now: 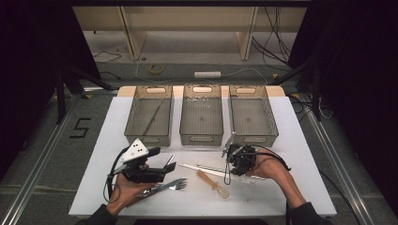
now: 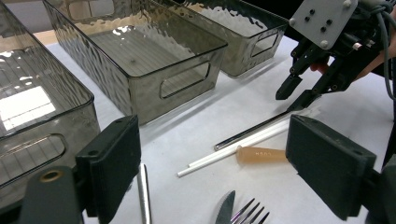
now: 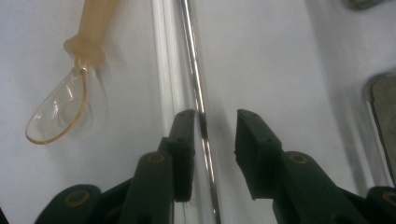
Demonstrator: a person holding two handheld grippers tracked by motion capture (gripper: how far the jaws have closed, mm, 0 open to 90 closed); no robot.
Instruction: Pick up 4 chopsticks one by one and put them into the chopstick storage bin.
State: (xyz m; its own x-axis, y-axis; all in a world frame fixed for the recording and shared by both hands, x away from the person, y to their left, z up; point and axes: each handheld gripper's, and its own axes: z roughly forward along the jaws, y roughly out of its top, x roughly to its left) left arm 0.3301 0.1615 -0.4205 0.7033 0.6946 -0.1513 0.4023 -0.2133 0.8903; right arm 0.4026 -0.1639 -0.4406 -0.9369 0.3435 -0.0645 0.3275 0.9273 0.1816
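From above, the right claw (image 1: 233, 157) points down at a metal chopstick (image 1: 220, 170) lying on the white desk (image 1: 291, 140) in front of three grey bins (image 1: 202, 121); the left claw (image 1: 165, 168) rests by a fork (image 1: 174, 185). The left gripper view shows its own jaws wide apart (nothing between them). In the right gripper view the jaws straddle the chopstick, narrowed but with a gap on one side, beside white sticks (image 3: 163, 56) and a clear spoon (image 3: 58, 109).

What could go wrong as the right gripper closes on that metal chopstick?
The right gripper straddles the metal chopstick, which sits off-centre against one jaw, so it may roll or slip out. The white chopsticks lie right beside it and could get pinched too, or be nudged into the spoon.
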